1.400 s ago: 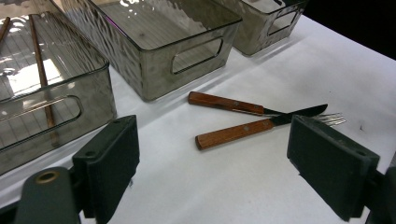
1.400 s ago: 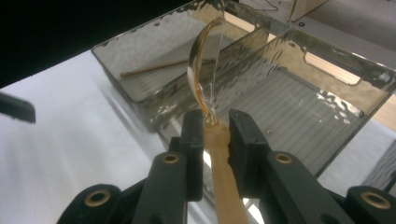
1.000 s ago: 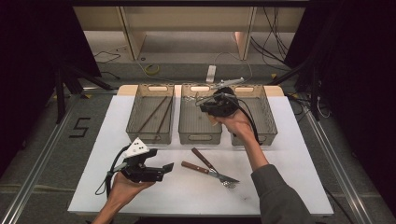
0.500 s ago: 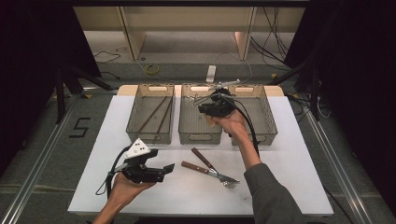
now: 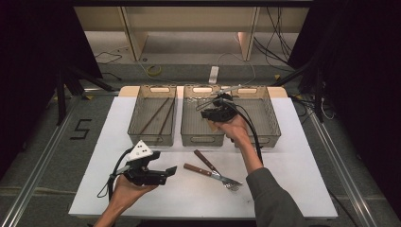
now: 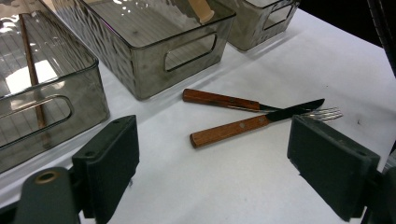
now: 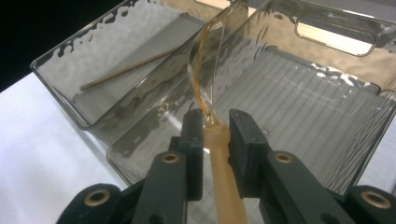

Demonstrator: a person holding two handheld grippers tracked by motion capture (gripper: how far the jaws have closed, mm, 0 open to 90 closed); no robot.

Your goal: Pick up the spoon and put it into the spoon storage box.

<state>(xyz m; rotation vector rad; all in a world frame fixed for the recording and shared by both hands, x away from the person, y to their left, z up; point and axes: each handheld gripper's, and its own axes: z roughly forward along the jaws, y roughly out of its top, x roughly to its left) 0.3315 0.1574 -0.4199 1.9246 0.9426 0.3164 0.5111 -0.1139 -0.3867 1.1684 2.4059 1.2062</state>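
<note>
High view: right gripper (image 5: pixel 210 108) up over the middle bin (image 5: pixel 202 140) of three smoked-plastic bins, left gripper (image 5: pixel 169 170) held low over the white table (image 5: pixel 293 161) near the front edge. Too small there to tell what sat in the right jaws.

Right gripper view settled it: jaws narrow, clamped on the pale handle of a utensil (image 7: pixel 224 179), shiny curved metal end sticking out ahead of the pads. Kind of utensil not clear. Positioned above the middle bin's interior, close to the wall facing the left bin (image 7: pixel 70 70); not touching the floor as far as visible. Chopstick (image 7: pixel 128 69) lying in that left bin.

Left gripper view: jaws spread wide, nothing between the pads. Just ahead on the table, wood-handled knife (image 6: pixel 233 128) and fork (image 6: pixel 219 99) crossed, well apart from the held utensil.
</note>
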